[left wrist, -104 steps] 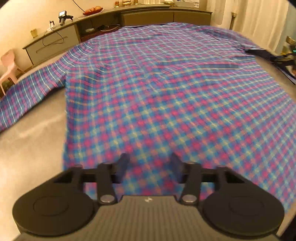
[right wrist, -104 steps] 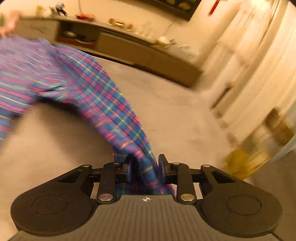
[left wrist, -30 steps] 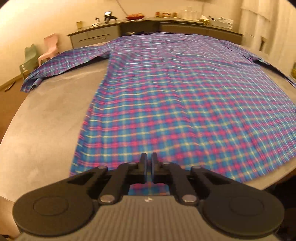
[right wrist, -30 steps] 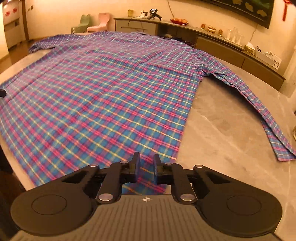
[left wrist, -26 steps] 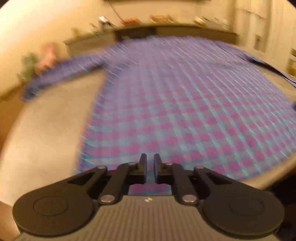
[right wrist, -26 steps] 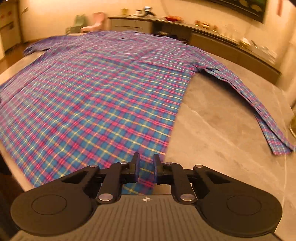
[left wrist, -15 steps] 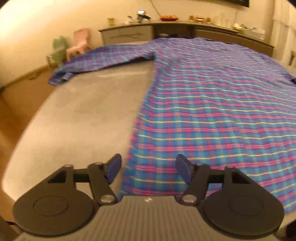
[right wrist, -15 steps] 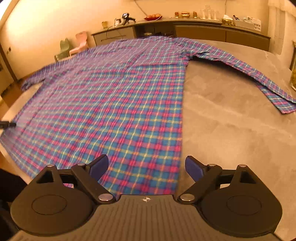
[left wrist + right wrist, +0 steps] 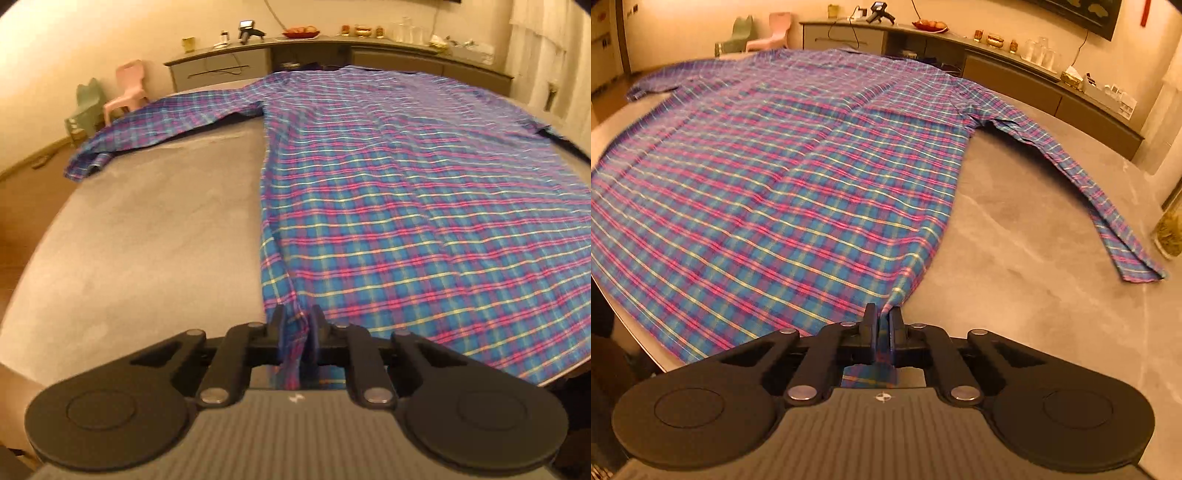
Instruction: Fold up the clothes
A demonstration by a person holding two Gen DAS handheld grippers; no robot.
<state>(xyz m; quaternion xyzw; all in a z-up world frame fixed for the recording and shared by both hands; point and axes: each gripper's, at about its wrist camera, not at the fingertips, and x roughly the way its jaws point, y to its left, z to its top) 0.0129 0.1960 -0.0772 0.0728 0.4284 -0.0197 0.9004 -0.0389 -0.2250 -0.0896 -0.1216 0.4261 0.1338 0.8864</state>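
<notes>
A blue, pink and yellow plaid shirt (image 9: 406, 192) lies flat on a grey table (image 9: 147, 240), collar far, both sleeves spread out. My left gripper (image 9: 297, 325) is shut on the shirt's near left hem corner. In the right wrist view the same shirt (image 9: 775, 166) fills the left side. My right gripper (image 9: 883, 322) is shut on its near right hem corner. The right sleeve (image 9: 1089, 184) stretches out over the table to the right.
A long low cabinet (image 9: 369, 51) with small items stands behind the table. Small pink and green chairs (image 9: 125, 88) stand at far left. A jar (image 9: 1169, 232) stands at the table's right edge. Bare table surface (image 9: 1034, 277) lies right of the shirt.
Half a second ago both grippers were open over the hem. Now each has closed on a hem corner, the left at the left edge and the right at the right edge.
</notes>
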